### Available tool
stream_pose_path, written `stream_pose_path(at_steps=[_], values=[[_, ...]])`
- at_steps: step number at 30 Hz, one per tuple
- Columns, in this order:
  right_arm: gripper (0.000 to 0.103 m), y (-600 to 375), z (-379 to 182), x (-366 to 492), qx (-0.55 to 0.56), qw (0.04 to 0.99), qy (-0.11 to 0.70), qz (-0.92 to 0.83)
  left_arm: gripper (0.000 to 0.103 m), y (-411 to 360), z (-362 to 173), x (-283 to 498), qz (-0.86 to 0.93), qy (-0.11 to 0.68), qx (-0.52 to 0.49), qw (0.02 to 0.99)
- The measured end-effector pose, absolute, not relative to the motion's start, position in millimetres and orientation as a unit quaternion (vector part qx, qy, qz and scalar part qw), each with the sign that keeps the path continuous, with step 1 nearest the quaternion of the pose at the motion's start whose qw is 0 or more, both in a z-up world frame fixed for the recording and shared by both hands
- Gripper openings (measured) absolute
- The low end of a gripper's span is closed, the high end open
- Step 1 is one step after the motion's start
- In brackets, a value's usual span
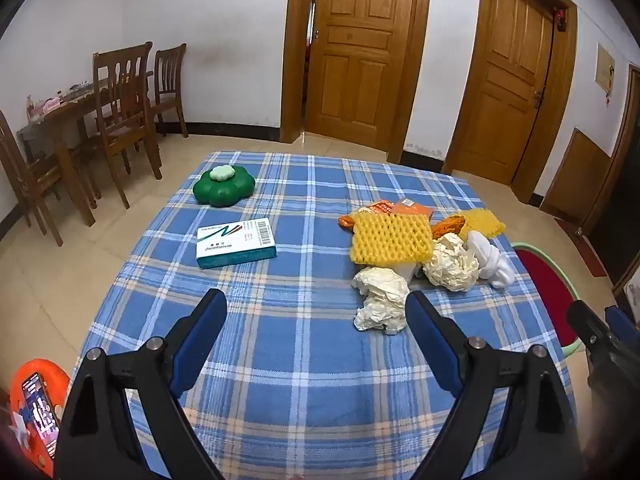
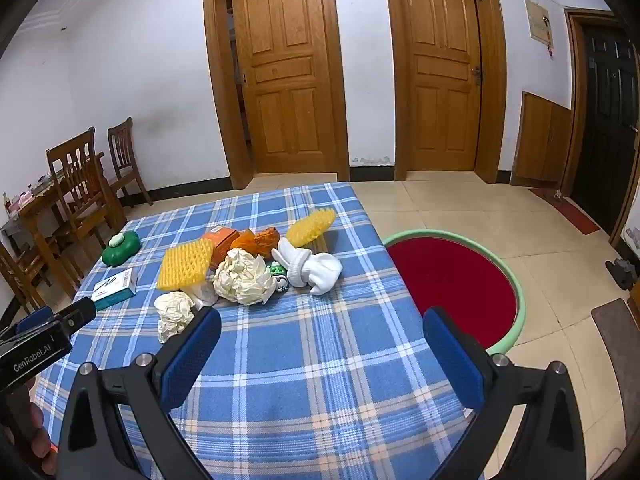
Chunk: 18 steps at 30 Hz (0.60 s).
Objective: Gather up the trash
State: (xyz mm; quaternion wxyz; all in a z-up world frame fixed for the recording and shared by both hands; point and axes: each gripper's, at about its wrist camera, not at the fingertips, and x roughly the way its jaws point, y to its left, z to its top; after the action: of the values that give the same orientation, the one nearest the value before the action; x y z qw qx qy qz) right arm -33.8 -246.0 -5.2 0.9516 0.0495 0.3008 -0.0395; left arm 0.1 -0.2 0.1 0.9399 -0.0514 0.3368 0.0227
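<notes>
Nothing looks collected yet: both the left gripper (image 1: 316, 312) and right gripper (image 2: 322, 332) hang released and empty over the near table (image 2: 304, 392), the trash pile (image 2: 244, 270) untouched at its far right (red basin (image 2: 452, 280) beside it bare).

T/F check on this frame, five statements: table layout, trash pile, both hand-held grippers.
1. Both hand-held grippers, left and right, are open and empty. True.
2. The teal and white cardboard box sits inside the trash pile. False: it lies apart, left of it.
3. The red basin with a green rim stands on the blue plaid tablecloth. False: it is on the floor beside the table.
4. A yellow foam net lies in the pile. True.
5. The green flower-shaped container is held. False: it rests untouched.
</notes>
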Motion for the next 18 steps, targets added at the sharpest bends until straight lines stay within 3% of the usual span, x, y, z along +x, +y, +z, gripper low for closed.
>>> stream_pose_path(at_steps=[18], values=[[0.103,-245.9,-6.6,-33.3,0.047,0.951,0.304,-0.040,0.091,1.5,-3.4,0.2,0.025,0.346,-0.057,0.936]])
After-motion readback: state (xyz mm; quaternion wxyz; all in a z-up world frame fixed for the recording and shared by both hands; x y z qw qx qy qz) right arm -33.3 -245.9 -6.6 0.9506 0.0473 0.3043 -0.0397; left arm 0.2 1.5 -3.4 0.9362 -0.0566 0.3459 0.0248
